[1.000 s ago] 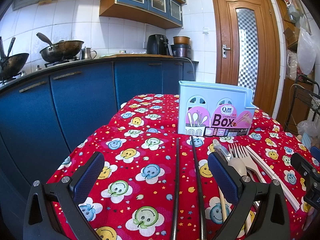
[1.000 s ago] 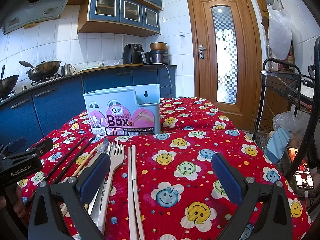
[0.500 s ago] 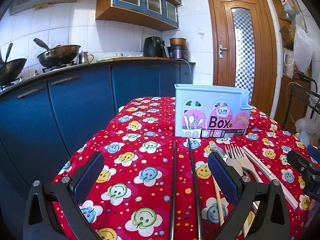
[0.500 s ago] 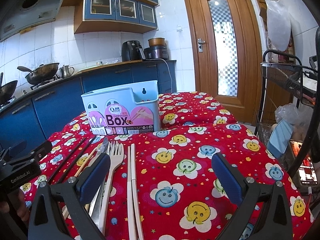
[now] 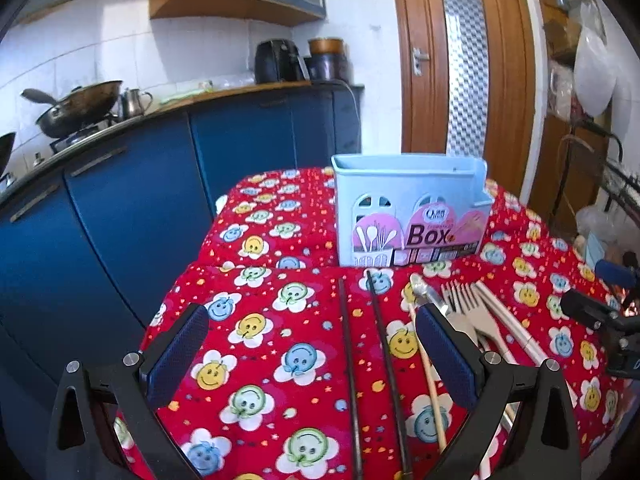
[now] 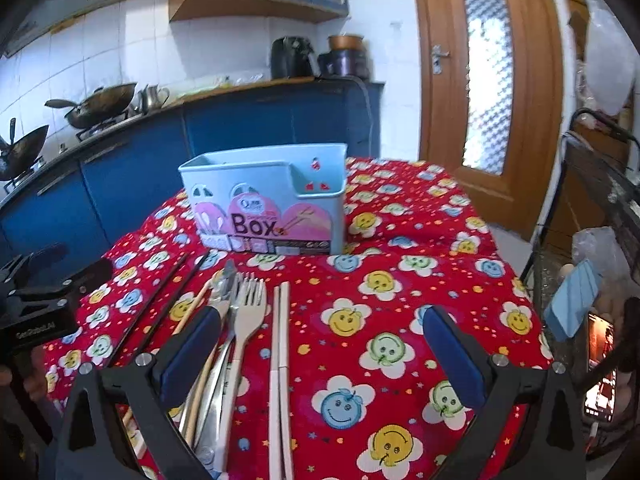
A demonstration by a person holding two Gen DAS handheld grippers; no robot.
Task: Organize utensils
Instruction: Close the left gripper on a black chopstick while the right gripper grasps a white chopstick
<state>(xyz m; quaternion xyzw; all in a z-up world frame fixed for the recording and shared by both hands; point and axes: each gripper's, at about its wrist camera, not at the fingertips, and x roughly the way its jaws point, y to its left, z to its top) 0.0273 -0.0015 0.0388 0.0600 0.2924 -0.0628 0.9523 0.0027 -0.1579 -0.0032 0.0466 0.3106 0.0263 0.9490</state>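
Observation:
A light blue utensil box (image 5: pixel 408 216) (image 6: pixel 268 204) stands upright at the back of a table with a red smiley cloth. In front of it lie two dark chopsticks (image 5: pixel 348 352) (image 6: pixel 160 300), a wooden stick (image 5: pixel 426 376), metal cutlery (image 6: pixel 224 292), a cream fork (image 6: pixel 248 312) (image 5: pixel 480 316) and a pale chopstick pair (image 6: pixel 280 344) (image 5: pixel 508 328). My left gripper (image 5: pixel 316 356) hovers open above the dark chopsticks. Just as wide open, my right gripper (image 6: pixel 324 356) hangs over the cloth, right of the pale chopsticks. Neither holds anything.
Blue kitchen cabinets (image 5: pixel 120 220) with woks (image 6: pixel 100 104) on the hob run along the left. A wooden door (image 6: pixel 488 80) is behind the table. A metal rack (image 6: pixel 600 184), bags and a lit phone (image 6: pixel 600 368) stand at the right edge.
Both grippers have risen and tipped, so the box and utensils sit lower and farther in view. The right view has swung rightward. No utensil has moved.

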